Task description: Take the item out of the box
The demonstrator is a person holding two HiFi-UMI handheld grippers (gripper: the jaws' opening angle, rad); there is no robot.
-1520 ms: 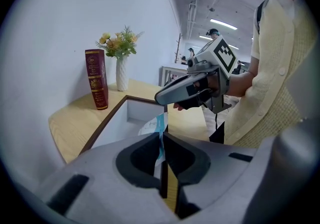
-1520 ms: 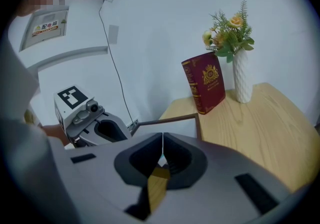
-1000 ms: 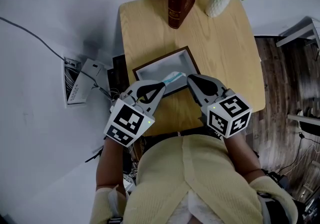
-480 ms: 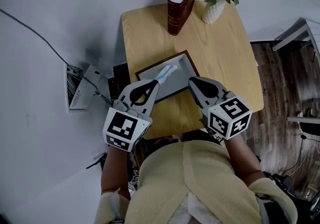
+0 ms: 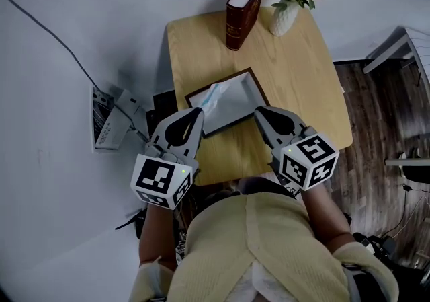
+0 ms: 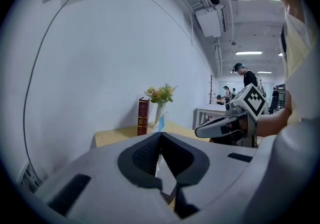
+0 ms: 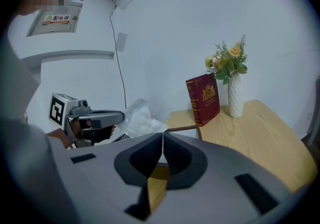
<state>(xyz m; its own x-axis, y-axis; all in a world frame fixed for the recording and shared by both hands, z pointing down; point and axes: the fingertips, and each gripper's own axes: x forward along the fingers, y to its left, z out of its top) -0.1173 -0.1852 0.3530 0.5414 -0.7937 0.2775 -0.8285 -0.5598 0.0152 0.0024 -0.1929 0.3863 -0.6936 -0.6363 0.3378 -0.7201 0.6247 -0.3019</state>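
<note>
A shallow dark-framed box point(image 5: 243, 87) lies on the wooden table point(image 5: 295, 72). A white and light-blue plastic packet point(image 5: 213, 95) rests in its left part and sticks up over the rim; in the right gripper view the packet point(image 7: 139, 117) looks crumpled. My left gripper point(image 5: 195, 114) is shut and empty, just short of the box's near left corner. My right gripper point(image 5: 259, 111) is shut and empty by the near right corner. Neither touches the packet. Each gripper view shows its own jaws pressed together, left point(image 6: 160, 136) and right point(image 7: 162, 137).
A dark red book point(image 5: 242, 3) stands at the table's far edge beside a white vase of flowers point(image 5: 285, 17). A power strip and cables point(image 5: 107, 116) lie on the floor at the left. The table's near edge runs under both grippers. People stand in the distance point(image 6: 246, 74).
Both grippers have drawn back toward the person, the left one also down and to the left. The packet stays in the box, and both jaws stay shut.
</note>
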